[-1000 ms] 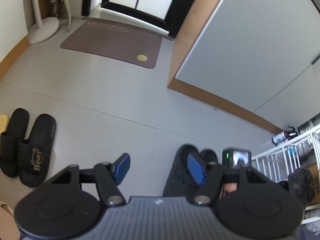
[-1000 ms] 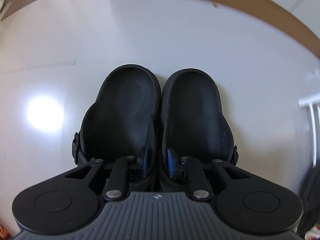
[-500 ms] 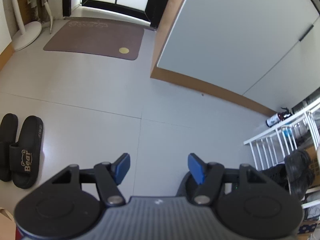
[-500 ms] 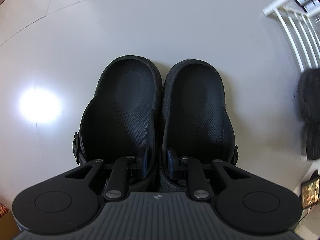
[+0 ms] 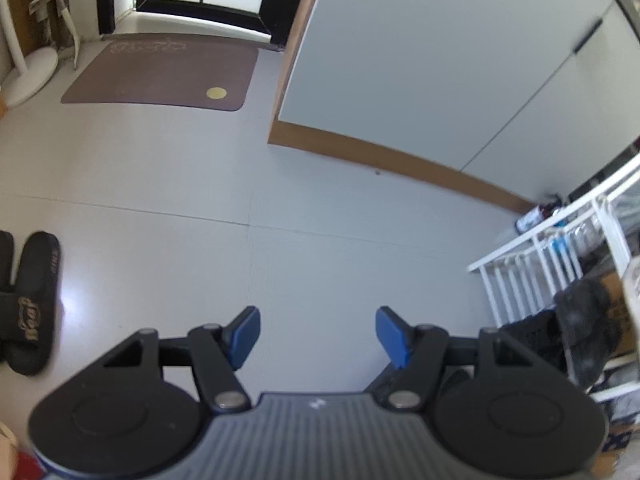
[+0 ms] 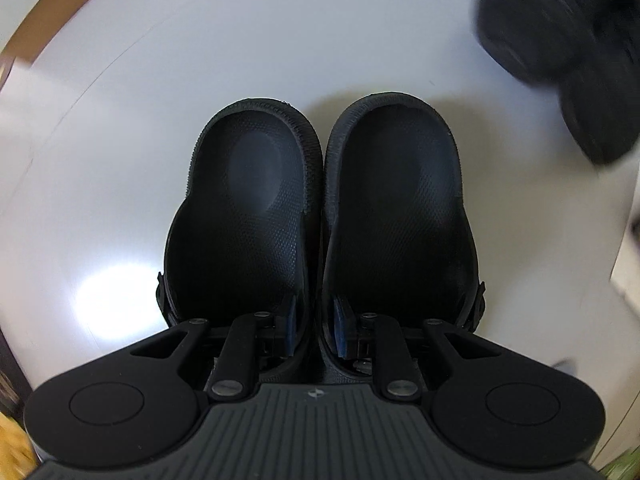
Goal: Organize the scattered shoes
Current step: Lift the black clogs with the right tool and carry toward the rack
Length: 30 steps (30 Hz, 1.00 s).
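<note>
A pair of black clogs hangs side by side over the pale floor in the right wrist view, the left clog (image 6: 248,208) against the right clog (image 6: 396,208). My right gripper (image 6: 316,328) is shut on their two inner walls, pinched together, one finger inside each clog. In the left wrist view my left gripper (image 5: 318,336) stands open above bare floor with nothing between its blue pads. A pair of black slides (image 5: 34,312) with a gold logo lies at the left edge.
A white wire rack (image 5: 560,248) stands at the right with dark shoes (image 5: 580,332) on it; they show blurred in the right wrist view as dark shoes (image 6: 560,40). A brown doormat (image 5: 160,76) lies by the door. A grey cabinet (image 5: 440,60) with a wooden base lines the back.
The right gripper has carried the clogs sideways and rolled; the rack's dark shoes now show at its upper right. The left view has slid towards the rack, and the clogs have left it.
</note>
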### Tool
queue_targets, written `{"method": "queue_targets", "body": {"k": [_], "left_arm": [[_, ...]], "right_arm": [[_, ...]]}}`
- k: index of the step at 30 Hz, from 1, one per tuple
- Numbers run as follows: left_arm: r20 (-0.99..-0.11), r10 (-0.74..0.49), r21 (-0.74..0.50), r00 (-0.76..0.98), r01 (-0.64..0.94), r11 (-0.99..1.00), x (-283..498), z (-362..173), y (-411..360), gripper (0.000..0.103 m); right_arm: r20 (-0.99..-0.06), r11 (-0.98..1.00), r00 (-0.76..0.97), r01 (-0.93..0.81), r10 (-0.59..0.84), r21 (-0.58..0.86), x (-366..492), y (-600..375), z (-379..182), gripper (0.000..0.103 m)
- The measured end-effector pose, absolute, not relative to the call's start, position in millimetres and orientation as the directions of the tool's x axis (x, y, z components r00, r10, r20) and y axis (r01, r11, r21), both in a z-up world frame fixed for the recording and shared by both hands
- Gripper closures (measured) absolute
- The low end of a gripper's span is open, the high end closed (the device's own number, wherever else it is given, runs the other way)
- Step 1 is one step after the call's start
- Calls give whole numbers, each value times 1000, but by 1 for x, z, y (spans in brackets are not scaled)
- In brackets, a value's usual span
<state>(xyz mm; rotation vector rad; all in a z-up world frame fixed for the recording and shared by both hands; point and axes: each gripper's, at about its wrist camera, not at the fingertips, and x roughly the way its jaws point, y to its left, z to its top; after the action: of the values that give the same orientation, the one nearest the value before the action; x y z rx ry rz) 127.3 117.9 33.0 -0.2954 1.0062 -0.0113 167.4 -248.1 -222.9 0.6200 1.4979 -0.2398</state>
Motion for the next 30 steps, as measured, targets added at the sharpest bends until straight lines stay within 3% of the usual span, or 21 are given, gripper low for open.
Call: {"method": "queue_targets", "body": {"k": [11, 22, 30], "left_arm": [[-863, -130, -174, 487, -44, 984, 130, 13, 69, 35], [-890, -77, -97, 449, -21, 995, 134, -2, 56, 35], [-884, -90, -110, 459, -16, 994, 130, 8, 49, 35]], "right_arm": [[-964, 859, -38, 464, 262, 216, 194, -278, -238, 77], [-918, 861, -146, 425, 368, 278, 206, -275, -262, 64], [-924, 864, -117, 413, 365, 289, 210, -275, -244, 71]]}}
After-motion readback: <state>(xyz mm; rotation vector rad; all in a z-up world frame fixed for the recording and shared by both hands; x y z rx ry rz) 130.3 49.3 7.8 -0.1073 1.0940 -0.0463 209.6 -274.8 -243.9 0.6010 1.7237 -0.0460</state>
